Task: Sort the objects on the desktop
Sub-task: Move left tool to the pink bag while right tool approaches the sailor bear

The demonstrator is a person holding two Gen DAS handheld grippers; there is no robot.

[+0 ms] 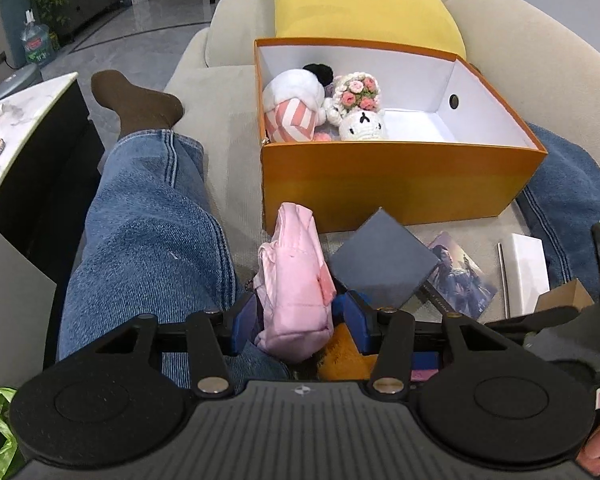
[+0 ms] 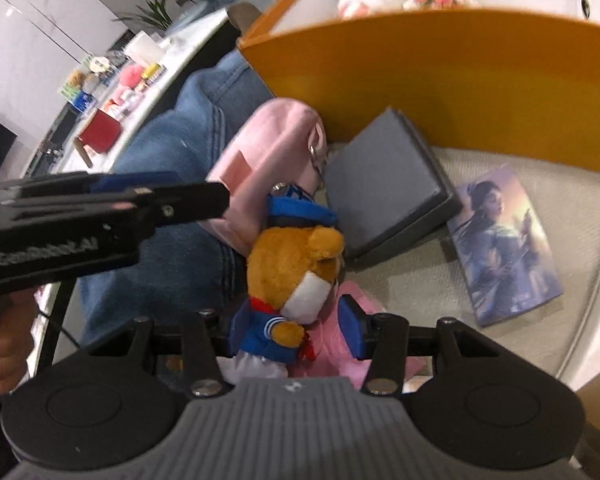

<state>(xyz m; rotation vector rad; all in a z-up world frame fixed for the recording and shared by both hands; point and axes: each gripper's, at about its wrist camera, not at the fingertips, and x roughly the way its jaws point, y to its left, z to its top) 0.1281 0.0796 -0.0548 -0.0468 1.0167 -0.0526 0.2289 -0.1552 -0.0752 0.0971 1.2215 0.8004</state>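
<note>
My left gripper (image 1: 298, 316) is shut on a pink mini backpack (image 1: 294, 280), held upright in front of the orange box (image 1: 400, 176). The backpack also shows in the right wrist view (image 2: 268, 160), with the left gripper (image 2: 172, 196) coming in from the left. My right gripper (image 2: 296, 328) has its blue fingers on both sides of a brown plush bear (image 2: 296, 272) in a blue sailor suit and cap; the fingers touch it. The box holds a panda plush (image 1: 296, 100) and a crochet flower doll (image 1: 360, 108).
A dark grey flat box (image 2: 384, 192), a picture card (image 2: 508, 240) and a white box (image 1: 526, 268) lie on the beige sofa cushion (image 2: 512, 168). My jeans-clad legs (image 1: 148, 232) flank the box. A cluttered marble table (image 2: 112, 92) stands at left. A yellow pillow (image 1: 360, 4) is behind.
</note>
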